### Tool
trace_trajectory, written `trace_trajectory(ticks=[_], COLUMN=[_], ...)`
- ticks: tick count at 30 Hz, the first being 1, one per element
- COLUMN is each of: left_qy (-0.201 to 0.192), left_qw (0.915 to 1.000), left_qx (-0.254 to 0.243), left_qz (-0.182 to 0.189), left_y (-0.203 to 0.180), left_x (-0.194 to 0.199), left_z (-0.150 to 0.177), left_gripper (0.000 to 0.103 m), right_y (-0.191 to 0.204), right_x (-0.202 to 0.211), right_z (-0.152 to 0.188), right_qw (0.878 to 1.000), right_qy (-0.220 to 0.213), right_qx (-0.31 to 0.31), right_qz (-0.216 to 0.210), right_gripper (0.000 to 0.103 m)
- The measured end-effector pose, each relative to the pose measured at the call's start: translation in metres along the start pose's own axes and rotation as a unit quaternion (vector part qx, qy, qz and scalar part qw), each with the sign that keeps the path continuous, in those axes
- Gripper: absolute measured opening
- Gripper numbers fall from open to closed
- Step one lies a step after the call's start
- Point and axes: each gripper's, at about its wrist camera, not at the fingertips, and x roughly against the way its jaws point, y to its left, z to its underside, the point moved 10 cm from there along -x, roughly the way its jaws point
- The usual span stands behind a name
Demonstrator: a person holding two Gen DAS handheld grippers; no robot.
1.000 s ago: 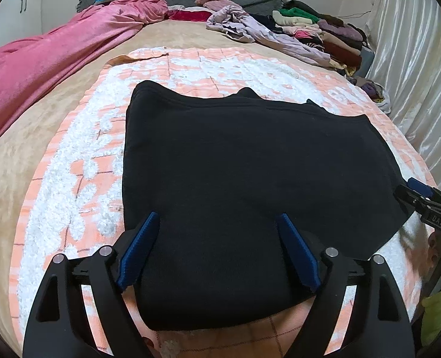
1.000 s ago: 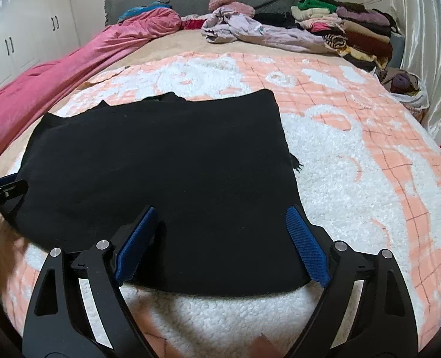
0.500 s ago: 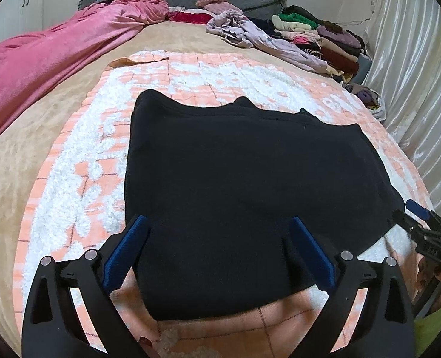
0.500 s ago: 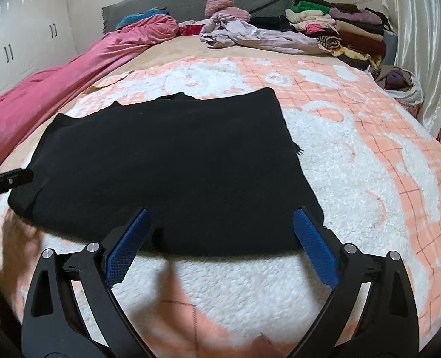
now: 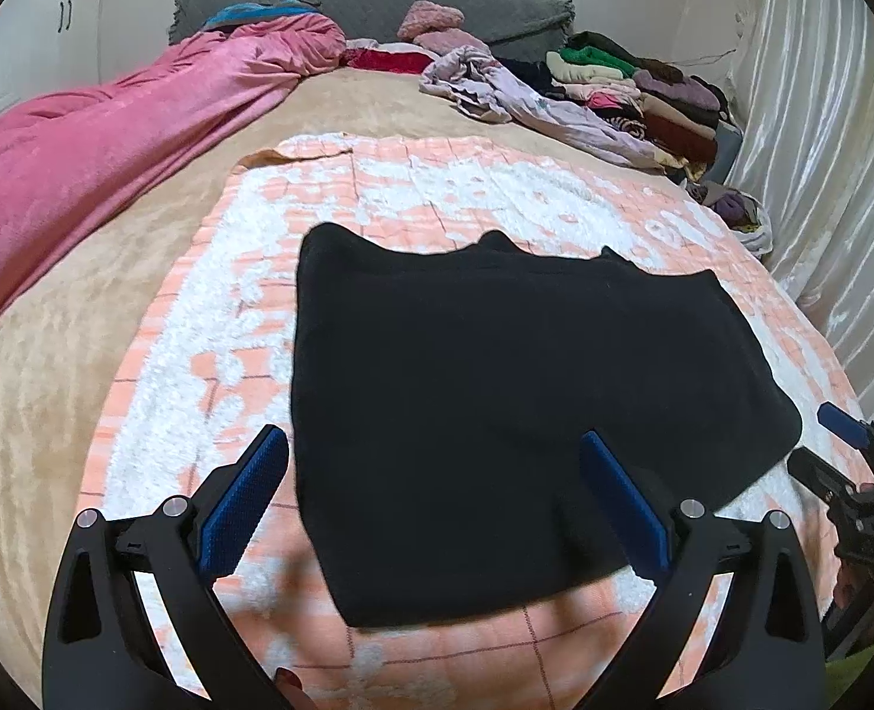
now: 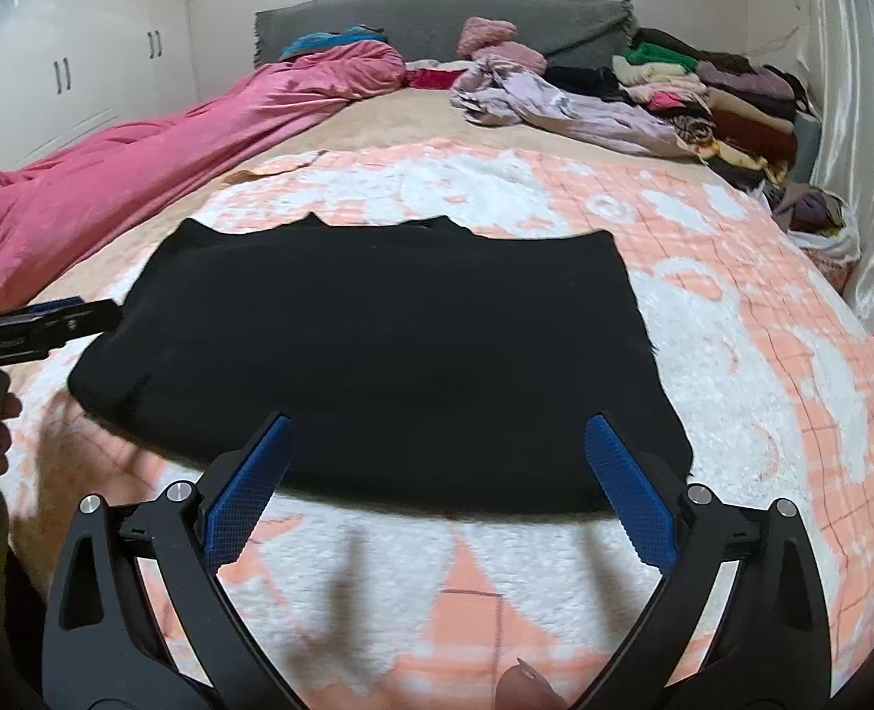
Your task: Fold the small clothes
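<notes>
A black garment [image 5: 508,390] [image 6: 389,355] lies flat, folded over, on an orange-and-white fleecy blanket [image 5: 212,343] [image 6: 762,367] on the bed. My left gripper [image 5: 437,497] hovers open above the garment's near left corner, with nothing pinched between its blue pads. My right gripper [image 6: 437,473] is open too, hanging over the garment's near edge toward its right corner, clear of the cloth. Each gripper shows at the edge of the other's view: the right gripper [image 5: 851,473] at the far right, the left gripper [image 6: 35,325] at the far left.
A rumpled pink duvet [image 5: 112,154] runs along the bed's left side. A lilac garment [image 6: 555,100] and a stack of folded clothes [image 6: 721,94] sit at the far right by the grey headboard [image 5: 366,0]. A pale curtain [image 5: 821,148] hangs on the right. White wardrobe doors [image 6: 82,59] stand at the left.
Both grippers have spread wider and drawn back and up off the garment's near edge. The right one pulled back further, so bare blanket now shows in front of it.
</notes>
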Motion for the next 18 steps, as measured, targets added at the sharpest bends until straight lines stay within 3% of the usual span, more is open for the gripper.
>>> trace_trajectory(ticks=[18], left_qy=[-0.019], left_qw=[0.9993], left_qx=[0.029], left_qz=[-0.009], left_y=[0.028], left_x=[0.013], left_z=[-0.012], left_gripper=[0.098], right_y=[0.094], right_x=[0.005], right_z=[-0.016], right_qw=[0.995], right_qy=[-0.011], right_qx=[0.084], right_qz=[-0.043], right_gripper=[0.093])
